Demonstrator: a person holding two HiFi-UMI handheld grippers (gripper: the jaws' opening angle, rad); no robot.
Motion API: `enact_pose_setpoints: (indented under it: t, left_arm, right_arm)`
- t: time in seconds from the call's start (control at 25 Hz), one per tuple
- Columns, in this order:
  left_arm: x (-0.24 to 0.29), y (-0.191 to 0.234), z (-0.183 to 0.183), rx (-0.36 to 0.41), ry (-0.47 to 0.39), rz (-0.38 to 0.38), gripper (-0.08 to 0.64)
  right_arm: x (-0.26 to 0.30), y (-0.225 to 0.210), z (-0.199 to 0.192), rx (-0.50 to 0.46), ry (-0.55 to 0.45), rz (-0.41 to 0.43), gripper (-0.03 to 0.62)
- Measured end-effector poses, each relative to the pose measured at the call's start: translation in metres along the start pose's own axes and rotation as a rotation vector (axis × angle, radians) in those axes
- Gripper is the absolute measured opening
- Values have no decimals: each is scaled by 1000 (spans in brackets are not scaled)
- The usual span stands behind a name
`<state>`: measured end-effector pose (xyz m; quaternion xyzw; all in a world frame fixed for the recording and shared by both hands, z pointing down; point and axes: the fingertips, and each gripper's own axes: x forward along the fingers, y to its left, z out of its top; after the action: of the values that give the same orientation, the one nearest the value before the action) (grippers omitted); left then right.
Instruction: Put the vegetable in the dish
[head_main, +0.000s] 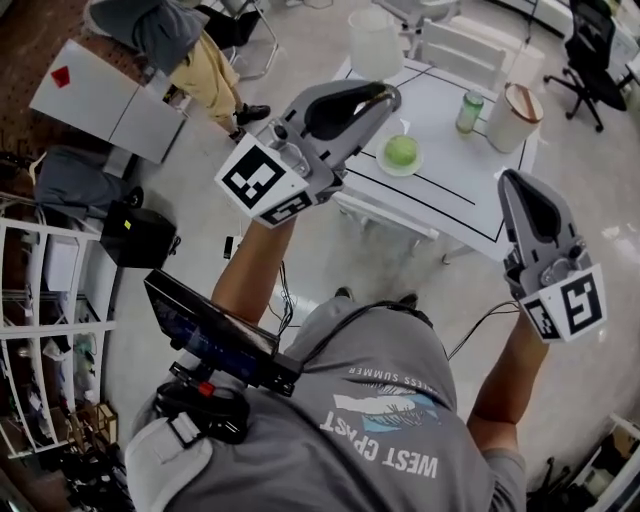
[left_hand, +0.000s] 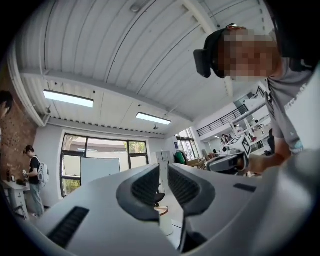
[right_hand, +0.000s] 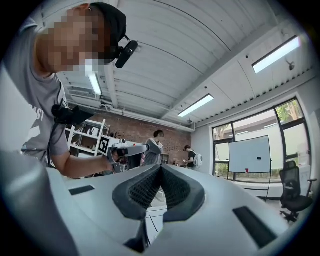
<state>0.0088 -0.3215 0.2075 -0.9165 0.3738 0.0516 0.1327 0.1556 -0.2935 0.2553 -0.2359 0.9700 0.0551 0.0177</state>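
The left gripper (head_main: 388, 97) and right gripper (head_main: 512, 180) are closed and empty, up high. The green vegetable (head_main: 401, 150) already sits in the dish (head_main: 398, 172) on the far table (head_main: 440, 130). Bumping the table might roll it out.
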Motion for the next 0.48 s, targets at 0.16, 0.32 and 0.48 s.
enact_pose_setpoints:
  t: [0.16, 0.32, 0.48]
  left_arm:
    - [-37, -12, 21, 64, 10, -48, 52]
    - [-103, -12, 29, 104, 56, -38, 52]
    - [-173, -2, 24, 85, 86, -16, 52]
  right_arm:
    - [7, 29, 11, -12, -16, -7, 8]
    - [26, 70, 21, 7, -55, -7, 8]
    - [43, 118, 27, 2, -52, -42, 8]
